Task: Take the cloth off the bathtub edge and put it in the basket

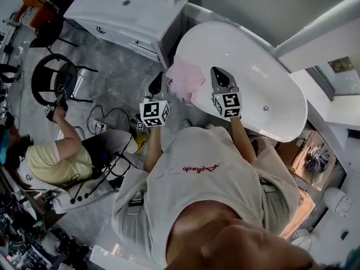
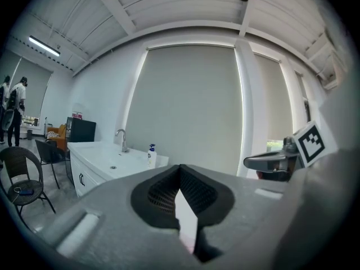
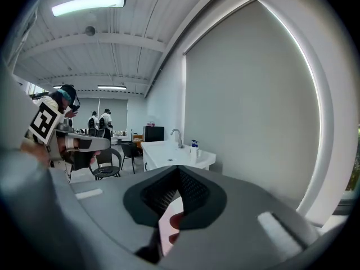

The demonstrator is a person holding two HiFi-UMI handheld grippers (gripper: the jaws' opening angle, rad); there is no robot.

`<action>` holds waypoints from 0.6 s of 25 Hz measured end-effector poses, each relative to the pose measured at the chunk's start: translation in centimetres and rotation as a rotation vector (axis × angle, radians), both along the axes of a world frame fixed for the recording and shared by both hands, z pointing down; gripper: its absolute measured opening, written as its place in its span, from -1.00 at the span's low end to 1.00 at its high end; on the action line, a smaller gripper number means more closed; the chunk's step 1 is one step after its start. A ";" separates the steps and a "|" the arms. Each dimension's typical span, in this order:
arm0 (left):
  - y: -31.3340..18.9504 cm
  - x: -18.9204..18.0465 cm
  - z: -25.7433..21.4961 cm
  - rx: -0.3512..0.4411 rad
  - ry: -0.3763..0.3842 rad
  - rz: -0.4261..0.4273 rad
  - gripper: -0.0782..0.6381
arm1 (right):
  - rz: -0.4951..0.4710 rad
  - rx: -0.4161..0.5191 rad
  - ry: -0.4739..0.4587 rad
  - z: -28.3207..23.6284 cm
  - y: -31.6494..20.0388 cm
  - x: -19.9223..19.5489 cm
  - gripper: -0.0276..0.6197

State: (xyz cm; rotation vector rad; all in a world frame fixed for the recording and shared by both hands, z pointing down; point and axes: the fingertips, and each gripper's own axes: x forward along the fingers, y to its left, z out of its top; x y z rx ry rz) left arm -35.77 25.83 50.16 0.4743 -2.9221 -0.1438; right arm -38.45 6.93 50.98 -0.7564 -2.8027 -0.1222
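A pale pink cloth (image 1: 185,81) hangs bunched between my two grippers, over the near rim of the white bathtub (image 1: 256,66). My left gripper (image 1: 157,85) holds its left side and my right gripper (image 1: 220,76) its right side. In the left gripper view the jaws (image 2: 180,167) are closed together with a thin strip of cloth (image 2: 187,223) between them. The right gripper view shows the same: shut jaws (image 3: 179,169) with pink cloth (image 3: 169,223) pinched in the slot. No basket shows in any view.
A white vanity with a sink (image 1: 130,9) stands to the left of the tub, with a soap bottle (image 2: 151,154) on it. A person sits on the floor (image 1: 62,157) at the left beside a black chair (image 1: 53,79) and cables. A toilet (image 1: 337,200) is at the lower right.
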 end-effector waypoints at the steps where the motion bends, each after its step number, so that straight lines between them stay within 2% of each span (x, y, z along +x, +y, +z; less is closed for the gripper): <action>1: 0.1 -0.3 0.3 -0.001 0.006 -0.001 -0.78 | -0.002 0.001 0.007 0.3 0.0 -0.2 -0.90; 7: 0.7 -2.2 1.9 -0.009 0.061 -0.016 -0.78 | -0.017 0.003 0.063 2.3 0.4 -1.7 -0.90; 15: 1.2 -7.4 4.8 -0.009 0.111 -0.048 -0.78 | -0.043 0.005 0.135 6.1 0.3 -5.9 -0.90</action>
